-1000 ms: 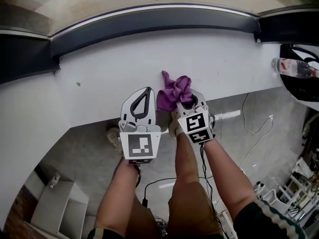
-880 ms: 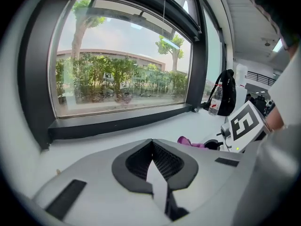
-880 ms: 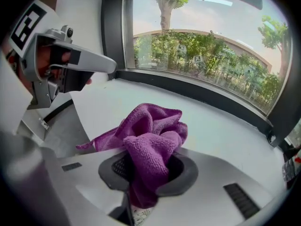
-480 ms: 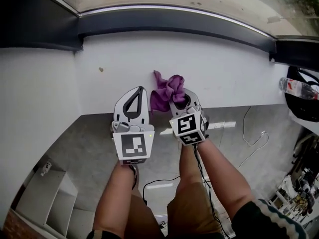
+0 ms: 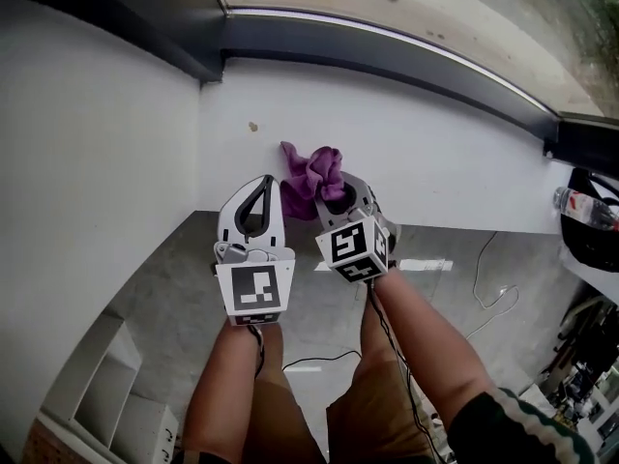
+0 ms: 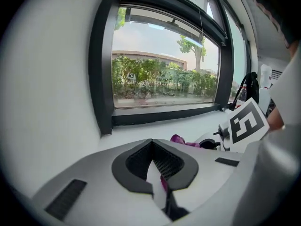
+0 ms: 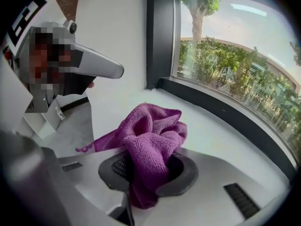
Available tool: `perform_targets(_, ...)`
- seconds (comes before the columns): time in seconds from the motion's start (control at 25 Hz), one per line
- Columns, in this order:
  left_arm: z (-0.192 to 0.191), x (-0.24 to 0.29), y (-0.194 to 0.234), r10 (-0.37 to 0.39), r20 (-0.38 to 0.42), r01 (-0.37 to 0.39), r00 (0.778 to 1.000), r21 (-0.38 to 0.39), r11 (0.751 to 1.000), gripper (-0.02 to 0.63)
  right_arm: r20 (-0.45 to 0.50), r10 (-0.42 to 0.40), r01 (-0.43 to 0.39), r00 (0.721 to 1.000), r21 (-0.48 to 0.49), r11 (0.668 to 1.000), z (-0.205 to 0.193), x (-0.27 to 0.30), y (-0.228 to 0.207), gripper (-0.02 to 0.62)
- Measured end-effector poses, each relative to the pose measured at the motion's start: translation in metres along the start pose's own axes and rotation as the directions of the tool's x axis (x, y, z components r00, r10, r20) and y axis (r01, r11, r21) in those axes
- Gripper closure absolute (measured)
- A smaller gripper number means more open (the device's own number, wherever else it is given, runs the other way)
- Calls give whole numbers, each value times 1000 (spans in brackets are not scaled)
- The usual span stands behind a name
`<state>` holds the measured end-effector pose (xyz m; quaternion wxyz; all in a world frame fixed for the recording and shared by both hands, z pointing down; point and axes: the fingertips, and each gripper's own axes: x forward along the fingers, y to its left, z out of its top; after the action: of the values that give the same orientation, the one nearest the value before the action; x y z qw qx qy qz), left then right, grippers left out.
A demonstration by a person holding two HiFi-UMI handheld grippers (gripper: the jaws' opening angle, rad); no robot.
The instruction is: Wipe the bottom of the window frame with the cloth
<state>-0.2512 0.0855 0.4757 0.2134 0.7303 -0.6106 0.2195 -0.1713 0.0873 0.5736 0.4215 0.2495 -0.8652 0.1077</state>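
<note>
The cloth (image 5: 308,174) is a bright purple, plain all over. The left tool (image 5: 267,180) and the right tool (image 5: 335,188) are both pale grey-white with black ribbed linings, and each bears black-and-white square markers. The window frame (image 5: 387,51) is dark charcoal, and the sill (image 5: 455,162) below it is plain white. The floor (image 5: 164,278) is mottled grey. The person's shorts (image 5: 377,419) are tan. The sleeve (image 5: 503,423) at the near right is dark with pale stripes.

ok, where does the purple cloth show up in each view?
Head view: purple cloth at centre, gripped in the right tongs.
Left gripper view: a small patch, lower centre-right.
Right gripper view: centre, bunched between the right tongs.
Shared landmark: the dark bottom window frame.
</note>
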Motion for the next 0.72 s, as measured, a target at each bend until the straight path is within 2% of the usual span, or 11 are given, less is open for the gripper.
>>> perform_targets(0.32,-12,-23,55,84,-13,-85,996,-34,996,597,24,65,-65,998,-26,998,37,29,42,491)
perform_targets(0.72,-20,-35,79,120,-20,-121,993,-50,991,597,63,178,-174,982,-60,983,83,63,85,491)
